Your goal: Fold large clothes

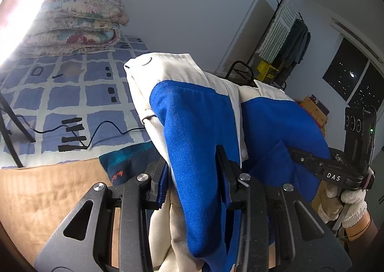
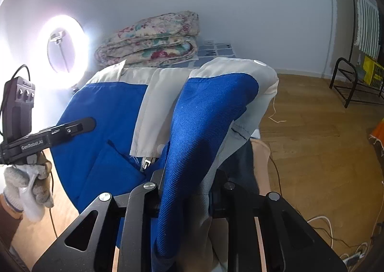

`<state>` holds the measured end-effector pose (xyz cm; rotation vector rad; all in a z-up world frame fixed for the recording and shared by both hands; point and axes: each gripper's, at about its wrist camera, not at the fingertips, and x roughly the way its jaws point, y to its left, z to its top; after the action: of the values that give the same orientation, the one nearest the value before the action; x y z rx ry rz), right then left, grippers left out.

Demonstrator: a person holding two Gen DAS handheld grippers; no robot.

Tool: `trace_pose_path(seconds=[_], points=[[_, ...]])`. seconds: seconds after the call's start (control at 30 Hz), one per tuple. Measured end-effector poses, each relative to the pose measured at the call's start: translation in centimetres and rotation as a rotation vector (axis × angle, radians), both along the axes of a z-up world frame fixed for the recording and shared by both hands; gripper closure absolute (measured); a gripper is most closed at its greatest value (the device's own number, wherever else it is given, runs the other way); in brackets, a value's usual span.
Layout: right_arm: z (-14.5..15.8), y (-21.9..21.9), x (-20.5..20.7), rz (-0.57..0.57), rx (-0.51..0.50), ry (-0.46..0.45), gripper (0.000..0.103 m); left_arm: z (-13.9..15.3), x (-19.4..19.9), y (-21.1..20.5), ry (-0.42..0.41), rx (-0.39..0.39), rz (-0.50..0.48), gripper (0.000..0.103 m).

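A large blue and cream jacket (image 1: 192,115) hangs in the air between both grippers, above a bed. In the left wrist view my left gripper (image 1: 192,176) is shut on a bunched fold of the blue and cream cloth, which drapes over its jaws. My right gripper (image 1: 295,151) shows at the right of that view, clamped on the jacket's other side and held by a gloved hand (image 1: 350,202). In the right wrist view my right gripper (image 2: 187,180) is shut on a blue fold of the jacket (image 2: 211,108). My left gripper (image 2: 88,124) reaches in from the left, gripping the jacket.
A bed with a blue checked cover (image 1: 72,89) carries folded floral quilts (image 1: 76,22), black cables (image 1: 72,132) and a brown blanket (image 1: 48,200). A ring light (image 2: 63,48) glares at the left. A clothes rack (image 1: 288,31), a black metal rack (image 2: 352,87) and floor cables (image 2: 336,231) stand on the wooden floor.
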<state>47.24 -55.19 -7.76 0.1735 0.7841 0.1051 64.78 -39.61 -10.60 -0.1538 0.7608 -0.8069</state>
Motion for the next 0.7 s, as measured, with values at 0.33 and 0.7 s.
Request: trace_pose_path(seconds=[0.33,0.7], points=[[-3.7,-1.8,2.5,-0.018,0.023,0.036,0.083,-3.6,1.6,-1.5,0.028,0.036,0.036,0.069],[-6.8,-4.2,2.9,-0.098,0.036,0.105,0.073,-5.5,1.5,-1.5,0.024,0.086,0.056,0.067]])
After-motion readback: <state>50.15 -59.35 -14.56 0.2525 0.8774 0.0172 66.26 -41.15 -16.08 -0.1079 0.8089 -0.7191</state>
